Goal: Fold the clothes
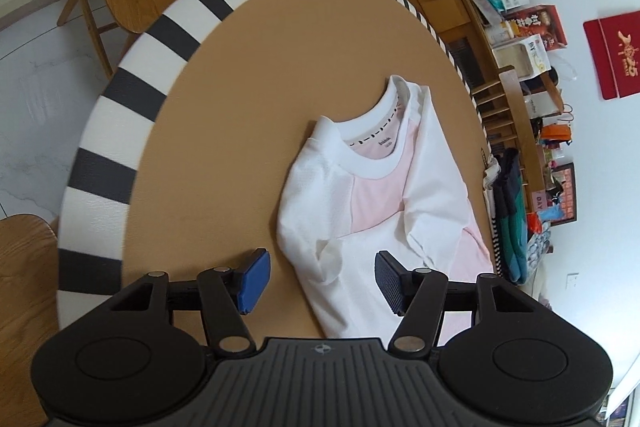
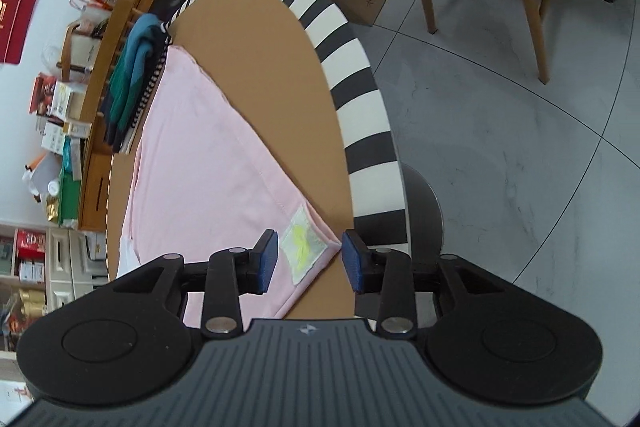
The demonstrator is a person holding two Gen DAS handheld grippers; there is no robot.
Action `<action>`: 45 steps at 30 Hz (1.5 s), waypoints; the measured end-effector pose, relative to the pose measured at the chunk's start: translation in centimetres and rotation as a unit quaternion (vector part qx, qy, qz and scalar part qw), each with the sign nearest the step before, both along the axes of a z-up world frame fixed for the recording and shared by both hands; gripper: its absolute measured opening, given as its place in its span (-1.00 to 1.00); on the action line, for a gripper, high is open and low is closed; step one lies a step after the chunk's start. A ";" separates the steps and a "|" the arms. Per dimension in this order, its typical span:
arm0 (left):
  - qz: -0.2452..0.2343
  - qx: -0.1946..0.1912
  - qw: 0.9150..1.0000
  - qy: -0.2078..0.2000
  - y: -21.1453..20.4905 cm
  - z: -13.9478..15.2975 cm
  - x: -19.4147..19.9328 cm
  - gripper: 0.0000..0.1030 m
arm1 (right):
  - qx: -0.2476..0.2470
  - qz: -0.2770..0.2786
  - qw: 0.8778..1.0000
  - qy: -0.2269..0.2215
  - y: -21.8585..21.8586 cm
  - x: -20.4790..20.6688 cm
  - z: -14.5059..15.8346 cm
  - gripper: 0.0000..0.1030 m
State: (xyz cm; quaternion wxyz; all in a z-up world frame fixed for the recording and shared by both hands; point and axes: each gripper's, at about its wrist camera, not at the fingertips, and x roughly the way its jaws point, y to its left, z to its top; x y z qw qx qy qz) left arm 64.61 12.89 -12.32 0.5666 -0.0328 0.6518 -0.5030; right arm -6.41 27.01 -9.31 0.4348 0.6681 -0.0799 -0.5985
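Folding is partly done: the shirt [image 1: 380,195] lies flat on the bench [image 1: 224,99], both white sleeves already laid in over the pink chest. The shirt is taken as the landmark throughout.

Long axis: runs collar [image 1: 372,151] to hem [image 2: 256,163], along the length of the bench. The collar end is covered by the left view, the hem end by the right view.

Left hand-held gripper [image 1: 320,279]: roughly half open, nothing held. It hangs over the folded shoulder and sleeve edge at the collar end; the fabric is seen between the pads [image 1: 256,277], no pressing contact visible. The collar lies ahead of it, further up the axis.

Right hand-held gripper [image 2: 308,259]: less open than the left, nothing clamped. The hem corner carrying the sewn patch [image 2: 302,247] sits right between its pads, pads clear of the cloth on both sides. Whether the cloth is touched from above cannot be told.

Judged: each end is covered by the hand nearer to it, so a collar-to-hem fold across the long axis looks like the coming step, right hand on the hem corner.

View differences:
- Left view only: collar, label, folded sleeves.
- Right view only: hem, patch, bare bench edge beside the hem corner, striped trim [image 2: 360,83] beyond it.
- Neither hand-held gripper is seen from the other's camera.
- A dark blue-green garment [image 2: 136,67] hangs at the bench edge beside the shirt; seen in both views.
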 end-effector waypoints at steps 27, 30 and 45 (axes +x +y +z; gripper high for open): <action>0.016 0.022 0.999 0.025 -1.8 -1.4 -1.1 -0.65 | 0.030 -0.036 0.999 -0.013 -2.0 1.4 -0.4 -0.83; 0.022 0.028 0.999 0.010 -1.7 -1.6 -1.1 -0.88 | 0.025 -0.032 0.999 -0.004 -1.9 1.3 -0.2 -0.85; 0.022 0.047 0.999 -0.010 5.4 -0.2 -0.2 -0.91 | 0.037 0.015 0.999 0.031 1.8 -0.2 2.1 -0.87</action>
